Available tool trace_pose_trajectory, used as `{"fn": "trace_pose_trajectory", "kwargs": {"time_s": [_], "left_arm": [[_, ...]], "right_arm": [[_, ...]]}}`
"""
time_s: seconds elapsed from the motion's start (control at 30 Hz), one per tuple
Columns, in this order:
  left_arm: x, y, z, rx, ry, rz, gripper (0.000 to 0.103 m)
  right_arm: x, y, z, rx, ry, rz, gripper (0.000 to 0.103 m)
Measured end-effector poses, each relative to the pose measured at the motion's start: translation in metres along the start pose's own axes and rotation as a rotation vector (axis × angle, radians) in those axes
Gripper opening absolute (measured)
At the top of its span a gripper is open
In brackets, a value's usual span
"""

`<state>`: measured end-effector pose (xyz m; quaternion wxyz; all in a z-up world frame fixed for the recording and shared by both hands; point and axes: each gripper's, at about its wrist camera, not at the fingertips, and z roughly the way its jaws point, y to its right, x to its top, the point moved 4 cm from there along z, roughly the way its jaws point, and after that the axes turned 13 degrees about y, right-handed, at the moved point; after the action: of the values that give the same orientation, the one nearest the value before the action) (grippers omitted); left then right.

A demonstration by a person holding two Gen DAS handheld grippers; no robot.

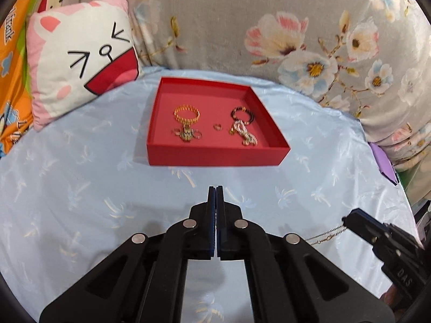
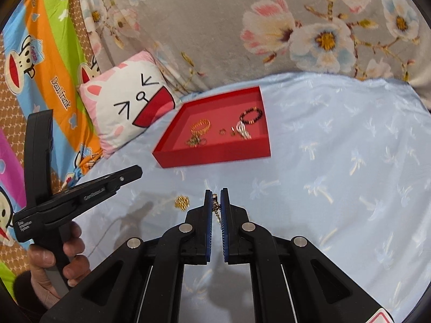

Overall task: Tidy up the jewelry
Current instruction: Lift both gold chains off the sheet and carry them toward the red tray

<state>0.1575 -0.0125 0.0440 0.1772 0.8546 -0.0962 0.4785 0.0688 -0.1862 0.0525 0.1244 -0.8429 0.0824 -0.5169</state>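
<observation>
Fabric fills both views: a grey floral cloth (image 1: 229, 27) across the top, and under it a pale blue sheet (image 1: 80, 175) with a palm pattern that covers the lower part. A striped cartoon sheet (image 2: 48, 53) lies at the left edge; in the right wrist view it shows far more, and the words "Daul frank" can be read on its orange stripe. A cat-face pillow (image 1: 80, 53) leans in the upper left.

A red tray (image 1: 215, 156) sits on the blue sheet, at the centre of the left wrist view. Inside it are a gold bracelet (image 1: 186, 114) at the left, a dark beaded bracelet (image 1: 242, 114) at the right, a small ring (image 1: 217, 126) between them, and other small pieces that are too blurred to tell.

The left gripper (image 1: 216, 188) has its jaws pressed together with nothing between them. In the right wrist view it stands at the left, a hand (image 2: 54, 258) holds its handle, and small white writing on it is not readable.

The right gripper (image 2: 215, 192) has narrow jaws that pinch a thin gold chain (image 2: 216, 210). In the left wrist view this chain hangs from the gripper, where "DAS" is printed, at the lower right.

Only the right wrist view shows a small gold piece (image 2: 182, 202) on the sheet, just left of the jaws.
</observation>
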Motion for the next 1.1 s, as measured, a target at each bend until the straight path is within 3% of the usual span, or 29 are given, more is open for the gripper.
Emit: {"fn": "trace_pose_trajectory", "kwargs": {"time_s": [0.17, 0.3, 0.33, 0.37, 0.4, 0.6, 0.77, 0.83, 0.97, 1.1], "left_arm": [[0.019, -0.002, -0.01, -0.008, 0.025, 0.01, 0.0], [0.0, 0.003, 0.015, -0.029, -0.036, 0.005, 0.004], [-0.007, 0.004, 0.021, -0.014, -0.047, 0.012, 0.016], [-0.015, 0.005, 0.031, 0.003, -0.06, 0.019, 0.035], [-0.023, 0.006, 0.04, 0.016, -0.071, 0.025, 0.041], [-0.056, 0.009, 0.084, 0.076, -0.156, 0.073, 0.037], [-0.061, 0.007, 0.087, 0.087, -0.164, 0.079, 0.01], [-0.059, 0.006, 0.085, 0.073, -0.165, 0.069, 0.006], [-0.044, 0.005, 0.073, 0.046, -0.13, 0.049, 0.006], [-0.007, 0.007, 0.047, 0.01, -0.07, 0.048, 0.006]], "right_arm": [[0.027, -0.007, -0.007, 0.009, 0.047, -0.028, 0.006], [0.024, -0.007, -0.002, 0.01, 0.038, -0.02, 0.006], [0.02, -0.006, -0.001, 0.012, 0.032, -0.016, 0.006], [0.015, -0.005, 0.002, 0.012, 0.02, -0.008, 0.006], [0.011, -0.005, 0.004, 0.01, 0.009, -0.003, 0.006], [-0.003, -0.003, 0.015, 0.014, -0.026, 0.01, 0.006], [-0.002, -0.002, 0.018, 0.017, -0.024, 0.008, 0.006], [-0.002, -0.003, 0.019, 0.016, -0.02, 0.009, 0.006], [0.007, -0.004, 0.018, 0.022, -0.008, 0.006, 0.006], [0.024, -0.01, 0.015, 0.033, 0.019, -0.02, 0.006]]}}
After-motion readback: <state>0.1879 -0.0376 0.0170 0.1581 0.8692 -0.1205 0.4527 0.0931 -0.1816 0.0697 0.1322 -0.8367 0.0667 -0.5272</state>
